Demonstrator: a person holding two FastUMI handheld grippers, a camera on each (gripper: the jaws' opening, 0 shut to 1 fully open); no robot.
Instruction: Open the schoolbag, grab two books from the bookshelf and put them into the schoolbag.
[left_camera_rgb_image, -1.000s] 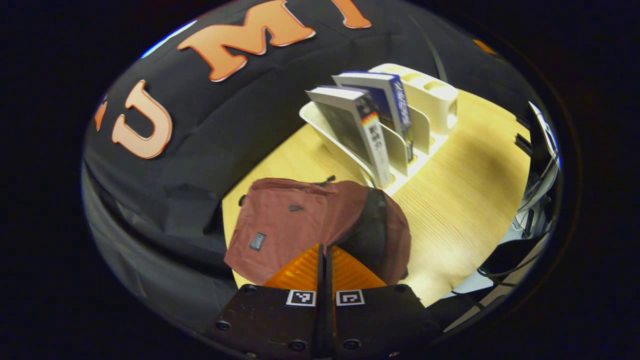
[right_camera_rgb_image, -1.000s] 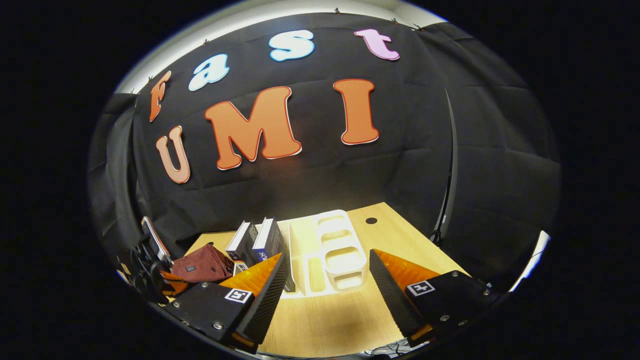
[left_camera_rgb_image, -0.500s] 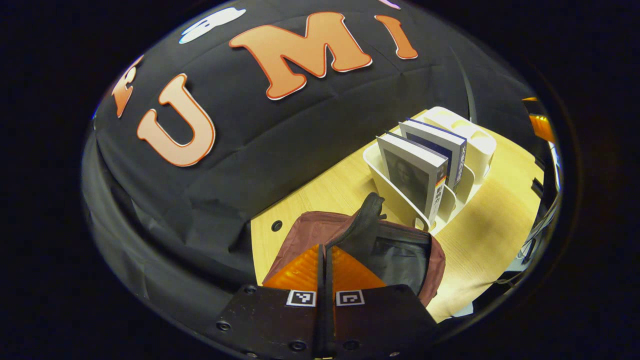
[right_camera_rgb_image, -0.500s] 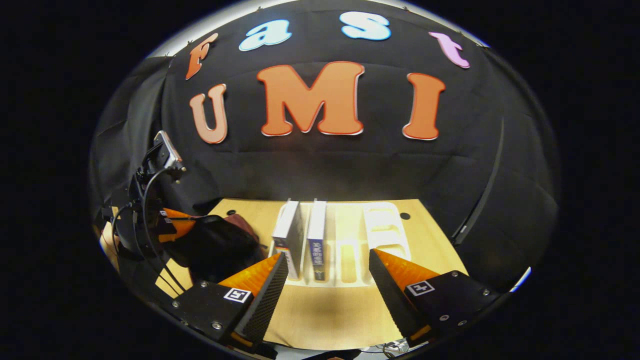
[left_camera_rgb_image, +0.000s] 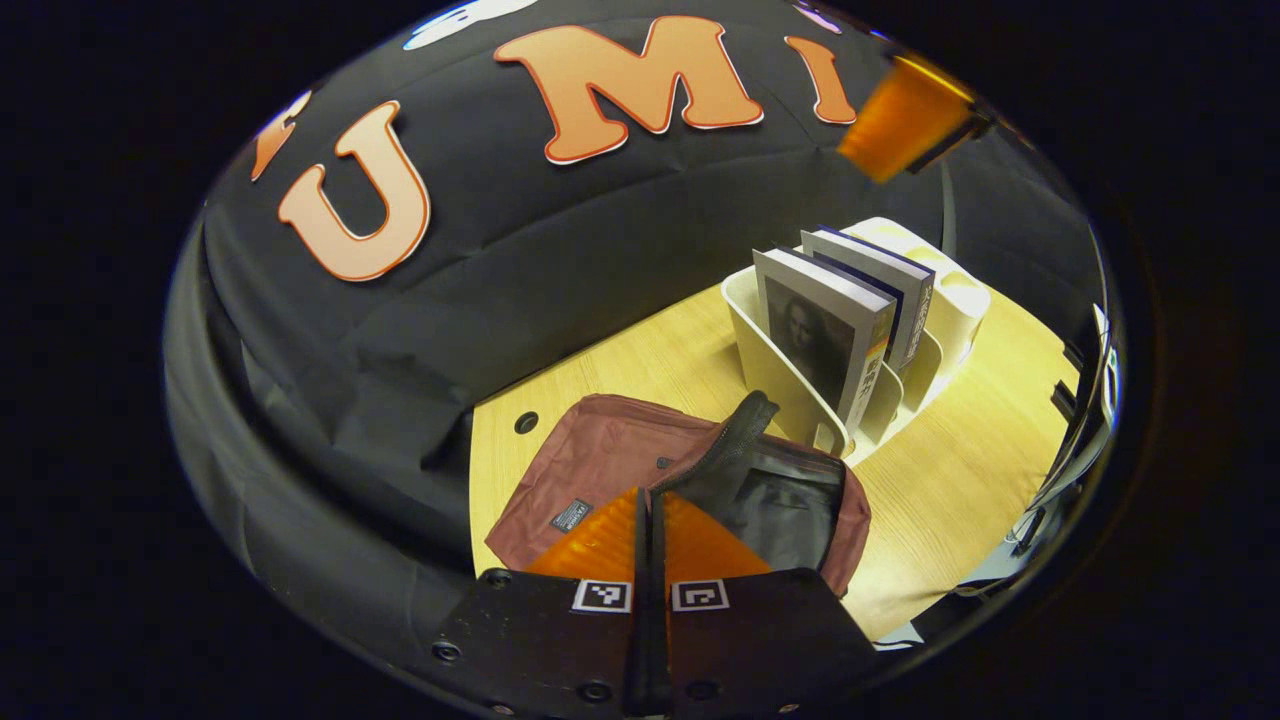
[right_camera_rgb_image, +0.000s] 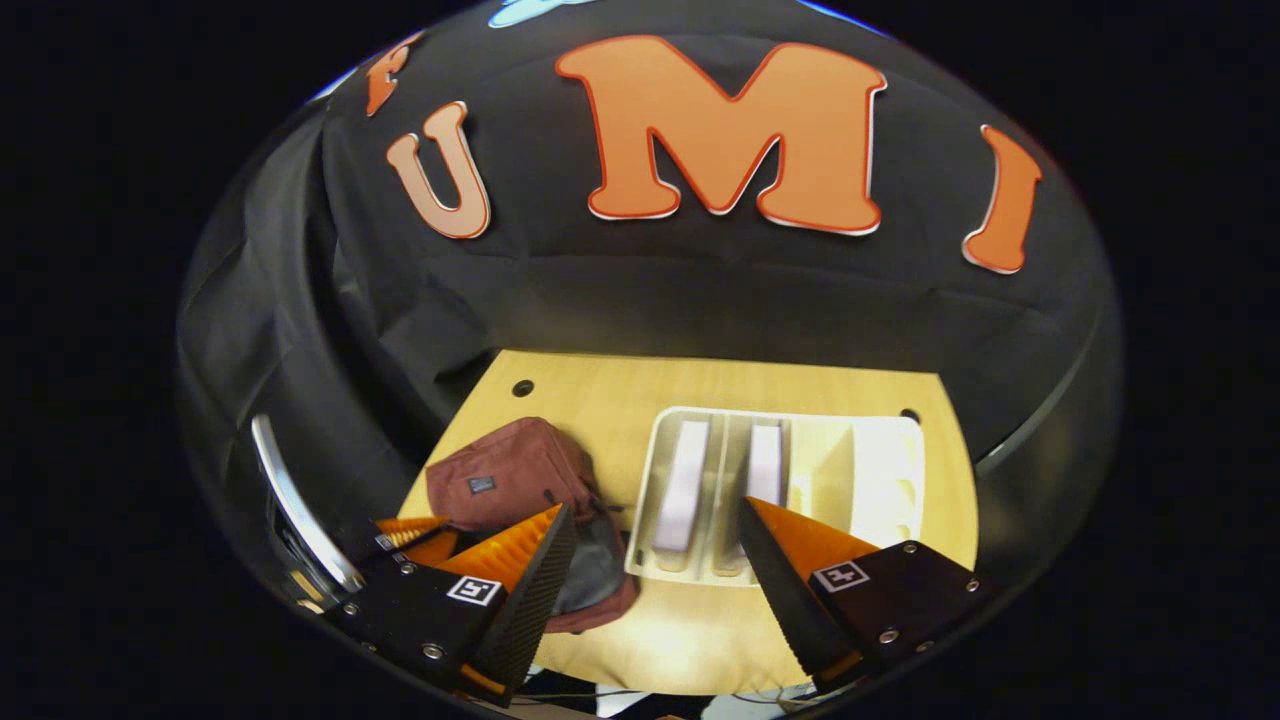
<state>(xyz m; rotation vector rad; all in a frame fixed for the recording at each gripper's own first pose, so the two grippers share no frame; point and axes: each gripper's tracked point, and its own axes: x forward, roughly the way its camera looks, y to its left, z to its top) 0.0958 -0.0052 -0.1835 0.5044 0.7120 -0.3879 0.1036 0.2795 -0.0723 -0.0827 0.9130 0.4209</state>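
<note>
The maroon schoolbag (left_camera_rgb_image: 610, 460) lies on the wooden table with its mouth gaping, so the black lining (left_camera_rgb_image: 790, 505) shows. My left gripper (left_camera_rgb_image: 650, 495) is shut on the bag's dark zipper edge (left_camera_rgb_image: 735, 435), which rises from the fingertips. Two books (left_camera_rgb_image: 820, 335) (left_camera_rgb_image: 890, 290) stand upright in the white rack (left_camera_rgb_image: 775, 375) just past the bag. In the right gripper view I look down from above: my right gripper (right_camera_rgb_image: 655, 525) is open and hovers over the rack (right_camera_rgb_image: 880, 470), above the two books (right_camera_rgb_image: 683, 485) (right_camera_rgb_image: 765, 465). The bag (right_camera_rgb_image: 500, 480) and the left gripper (right_camera_rgb_image: 410, 535) lie to its left.
The rack's right end holds rounded cup-like compartments (left_camera_rgb_image: 960, 295). The table (right_camera_rgb_image: 600, 390) has small round holes near its back corners (right_camera_rgb_image: 522, 387). The black cloth wall stands close behind the table. One finger of the right gripper (left_camera_rgb_image: 900, 115) hangs high over the rack.
The bag's mouth has been pulled open by my left gripper. My right gripper has risen and moved over the rack, tilting from facing the wall to looking down on the books.
</note>
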